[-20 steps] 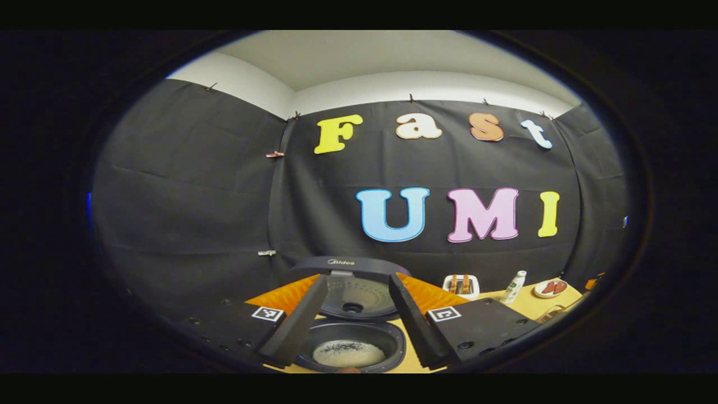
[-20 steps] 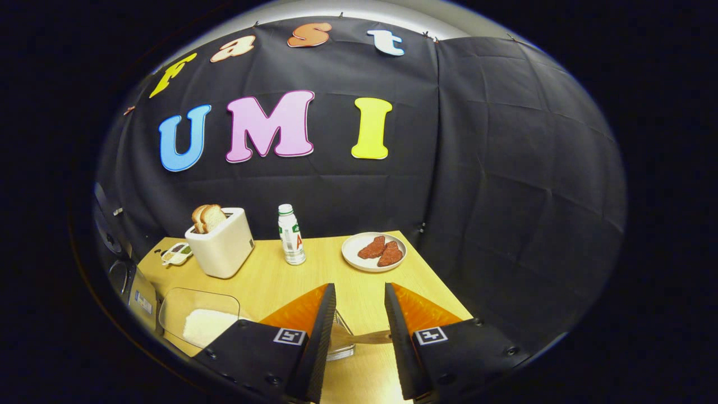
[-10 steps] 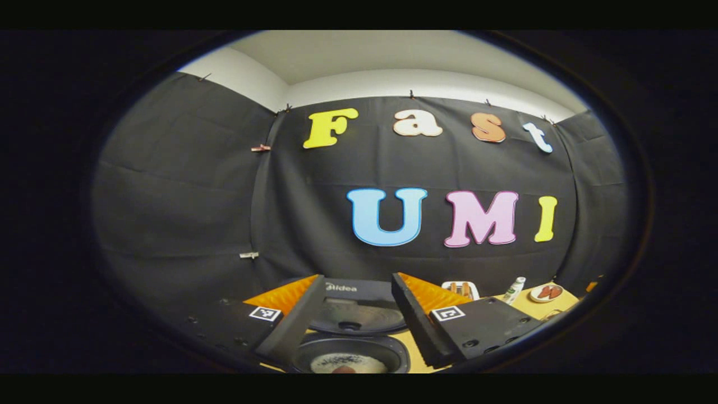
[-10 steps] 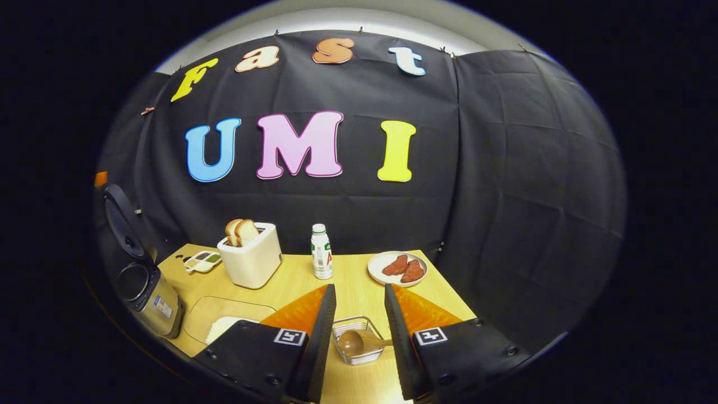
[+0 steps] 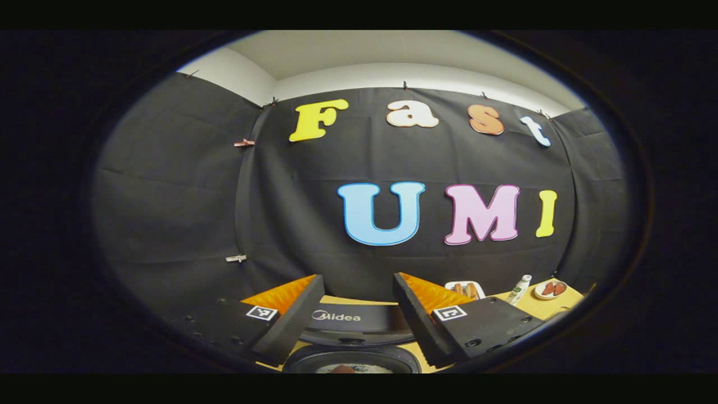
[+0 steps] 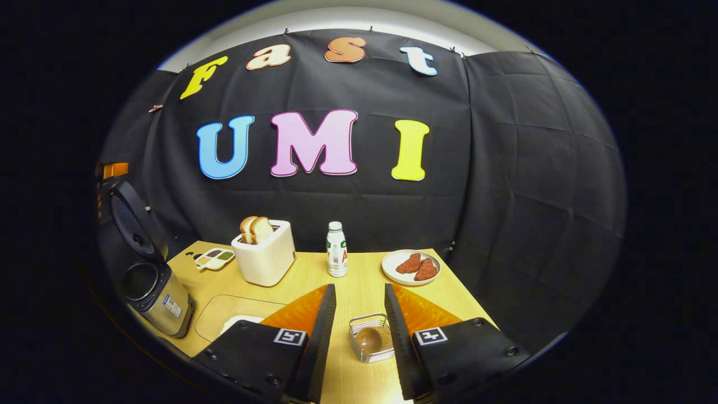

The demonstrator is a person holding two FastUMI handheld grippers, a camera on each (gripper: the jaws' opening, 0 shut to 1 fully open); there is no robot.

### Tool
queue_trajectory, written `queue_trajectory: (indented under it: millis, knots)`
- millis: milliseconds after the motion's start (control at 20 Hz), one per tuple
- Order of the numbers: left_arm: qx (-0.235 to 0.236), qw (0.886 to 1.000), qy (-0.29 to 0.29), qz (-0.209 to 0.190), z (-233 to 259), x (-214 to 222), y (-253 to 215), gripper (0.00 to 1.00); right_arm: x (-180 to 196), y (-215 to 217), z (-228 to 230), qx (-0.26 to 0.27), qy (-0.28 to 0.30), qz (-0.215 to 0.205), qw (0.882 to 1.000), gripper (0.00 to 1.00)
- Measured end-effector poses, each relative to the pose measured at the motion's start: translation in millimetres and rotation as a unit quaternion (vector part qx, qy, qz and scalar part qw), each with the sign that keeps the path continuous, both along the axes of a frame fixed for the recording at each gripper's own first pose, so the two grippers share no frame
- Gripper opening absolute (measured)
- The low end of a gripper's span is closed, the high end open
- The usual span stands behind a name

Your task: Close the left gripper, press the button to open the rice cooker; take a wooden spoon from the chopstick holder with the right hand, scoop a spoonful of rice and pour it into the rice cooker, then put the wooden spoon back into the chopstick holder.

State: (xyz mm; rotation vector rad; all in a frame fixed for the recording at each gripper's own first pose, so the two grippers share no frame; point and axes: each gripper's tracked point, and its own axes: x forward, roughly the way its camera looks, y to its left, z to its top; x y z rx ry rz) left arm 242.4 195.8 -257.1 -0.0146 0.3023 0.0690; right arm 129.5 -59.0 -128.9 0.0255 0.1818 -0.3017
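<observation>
Both jaws stand apart with nothing between them. From the right gripper view, the right gripper (image 6: 359,325) hangs above the wooden table (image 6: 359,286), and the wire chopstick holder (image 6: 371,338) sits between its fingers farther down, with the wooden spoon (image 6: 370,340) lying inside, bowl showing. To the left on the table stands the rice cooker (image 6: 157,292), lid raised behind the dark pot. A clear container with rice (image 6: 235,314) lies between the cooker and the gripper. Farther back are a white toaster (image 6: 265,255) holding bread, a small bottle (image 6: 336,249), a plate of meat slices (image 6: 411,266) and a little divided dish (image 6: 213,258). From the left gripper view, the left gripper (image 5: 356,314) hovers above the cooker, whose raised lid (image 5: 353,322) shows between the spread fingers, the pot rim just below.
</observation>
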Motion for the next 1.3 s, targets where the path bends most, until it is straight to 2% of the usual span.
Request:
queue_trajectory:
  millis: [250, 450, 600, 650, 850, 1300]
  knots:
    - [-0.012, 1.0, 0.013, 0.01, -9.9, -4.3, 2.7, 0.86, 6.1, 8.5, 2.4, -0.002, 0.0, 0.012, 1.0, 0.55]
    - [0.037, 0.999, 0.036, 0.005, -17.2, -14.9, 1.1, 0.87, 10.4, 13.3, 5.1, 0.001, -0.002, 0.02, 1.0, 0.55]
    - [0.022, 0.999, 0.033, 0.014, -15.7, -25.5, 1.2, 0.84, 11.2, 18.3, 5.7, 0.002, -0.004, 0.027, 1.0, 0.55]
    - [0.02, 0.999, 0.033, 0.016, -16.2, -30.4, 1.1, 0.88, 10.6, 20.3, 5.4, 0.004, -0.003, 0.03, 1.0, 0.55]
    - [0.029, 0.999, 0.037, 0.024, -19.1, -56.3, -1.7, 0.88, 9.8, 29.5, 5.1, 0.001, -0.002, 0.044, 0.999, 0.55]
    - [0.013, 0.997, 0.053, 0.048, -37.5, -117.1, -5.1, 0.88, 4.1, 49.9, -4.5, 0.002, 0.007, 0.074, 0.997, 0.55]
